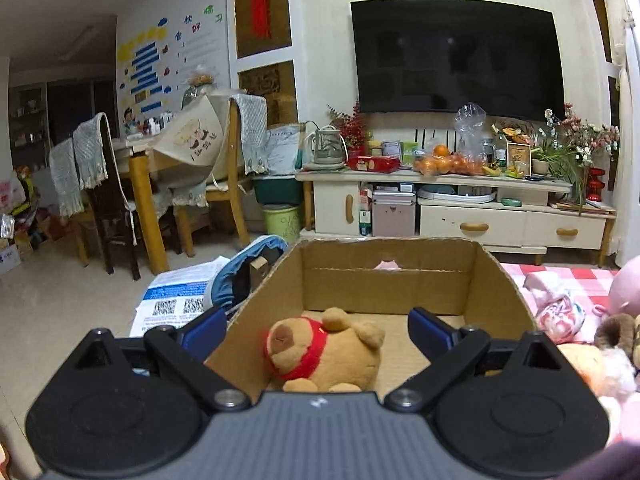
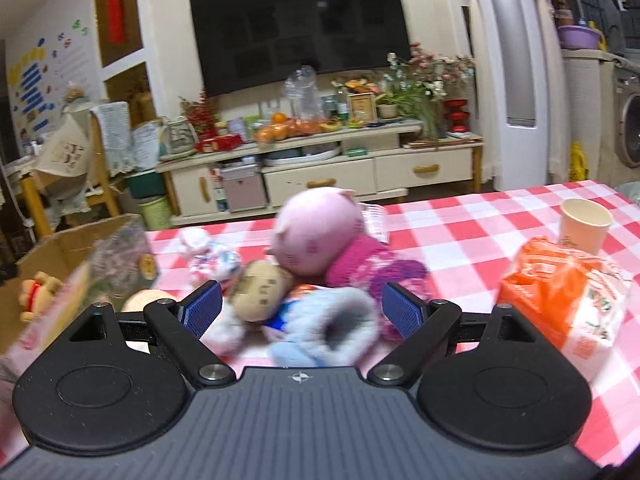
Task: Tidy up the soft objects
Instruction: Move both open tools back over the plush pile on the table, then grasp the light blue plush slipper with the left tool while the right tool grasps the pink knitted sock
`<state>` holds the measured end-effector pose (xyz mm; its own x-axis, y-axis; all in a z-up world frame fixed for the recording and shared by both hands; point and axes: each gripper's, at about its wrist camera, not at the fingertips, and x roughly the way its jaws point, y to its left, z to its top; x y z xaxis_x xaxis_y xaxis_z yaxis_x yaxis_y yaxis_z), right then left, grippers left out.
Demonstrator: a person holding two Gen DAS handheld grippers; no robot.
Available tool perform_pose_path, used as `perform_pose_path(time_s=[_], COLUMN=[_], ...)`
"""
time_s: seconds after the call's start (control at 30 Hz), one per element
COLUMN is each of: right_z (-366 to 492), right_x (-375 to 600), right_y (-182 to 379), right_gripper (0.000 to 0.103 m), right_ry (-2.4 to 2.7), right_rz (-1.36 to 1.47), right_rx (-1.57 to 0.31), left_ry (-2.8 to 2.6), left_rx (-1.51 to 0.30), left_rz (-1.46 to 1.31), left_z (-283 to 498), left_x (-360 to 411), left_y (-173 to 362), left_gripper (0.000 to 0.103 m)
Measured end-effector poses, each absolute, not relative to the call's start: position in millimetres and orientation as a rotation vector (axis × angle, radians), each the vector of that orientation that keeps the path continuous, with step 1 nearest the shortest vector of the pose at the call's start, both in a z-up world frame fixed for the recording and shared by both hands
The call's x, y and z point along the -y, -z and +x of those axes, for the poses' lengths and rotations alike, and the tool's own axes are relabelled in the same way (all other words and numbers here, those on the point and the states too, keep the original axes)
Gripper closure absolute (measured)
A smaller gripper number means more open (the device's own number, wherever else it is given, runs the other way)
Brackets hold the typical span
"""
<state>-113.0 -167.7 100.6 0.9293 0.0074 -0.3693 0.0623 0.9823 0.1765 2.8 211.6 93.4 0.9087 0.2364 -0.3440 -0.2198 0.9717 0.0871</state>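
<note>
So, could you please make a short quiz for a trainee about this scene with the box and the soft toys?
1. True or false: the brown plush bear lies inside the cardboard box.
2. Which soft toy lies nearest between the right gripper's open fingers?
A. pink plush pig
B. light blue plush
C. the bear
3. Fill in: the paper cup stands on the red and white ____ tablecloth.

Key:
1. True
2. B
3. checked
</note>
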Motion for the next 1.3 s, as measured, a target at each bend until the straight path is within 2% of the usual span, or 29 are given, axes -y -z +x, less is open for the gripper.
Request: perform_pose_path(time_s=[0.17,0.5,1.3], right_z=[-107.5,-105.9,-48.2], right_x=[179.0,186.8,236.3], right_y=[-88.3,-79.8,-62.9], right_gripper=[0.0,0.0,0.0], right_ry=[0.064,0.087,0.071], right_rz=[0.186,0.204,0.286], right_rx=[-0.393,-0.417,-0.46], left_ry=[-0.215,-0.015,0.416], left_rx=[-0.351,-0.299,-0.527], left_rz=[0.024,0.043,0.158], left_z=[-1.2,-14.7,-15.3], left_x=[-211.1,-161.1,-21.3], left_y=[-101.6,-113.0,-76.5], left_gripper=[0.004,0.001,0.001])
